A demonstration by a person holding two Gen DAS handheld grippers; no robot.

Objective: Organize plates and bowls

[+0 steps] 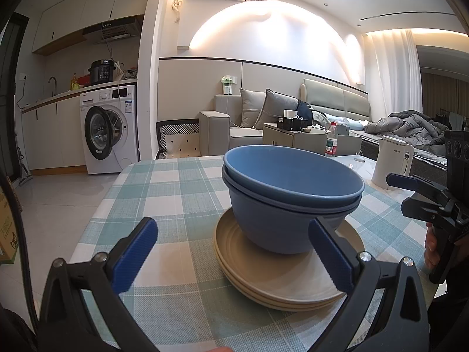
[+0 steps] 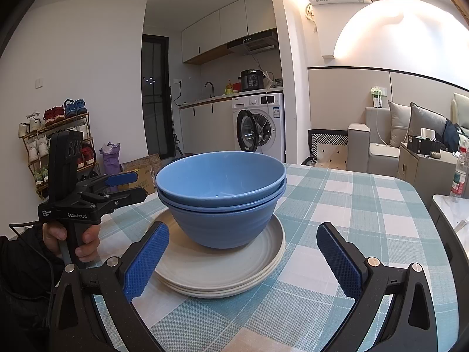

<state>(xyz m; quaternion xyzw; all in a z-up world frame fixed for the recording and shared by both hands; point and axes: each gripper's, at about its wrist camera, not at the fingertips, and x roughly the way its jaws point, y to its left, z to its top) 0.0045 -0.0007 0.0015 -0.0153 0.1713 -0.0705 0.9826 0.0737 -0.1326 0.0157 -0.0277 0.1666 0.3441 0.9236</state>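
Note:
Two nested blue bowls [image 1: 293, 182] [image 2: 222, 182] stand upright on a stack of beige plates [image 1: 281, 281] [image 2: 219, 267] on the checked tablecloth. In the left wrist view my left gripper [image 1: 232, 223] is open, just short of the stack's near side, its right finger overlapping the lower bowl in the image. My right gripper [image 2: 243, 227] is open too, its blue pads either side of the plates' near rim, with nothing held. Each gripper shows in the other's view: the right one [image 1: 395, 193] at the stack's right, the left one [image 2: 140, 186] at its left, held by a hand [image 2: 88, 243].
The table [image 1: 176, 182] carries a green-and-white checked cloth. A white kettle [image 1: 392, 161] stands at the far right and a water bottle [image 1: 331, 143] behind the bowls. Beyond the table are a sofa, a washing machine and a shoe rack [image 2: 55, 146].

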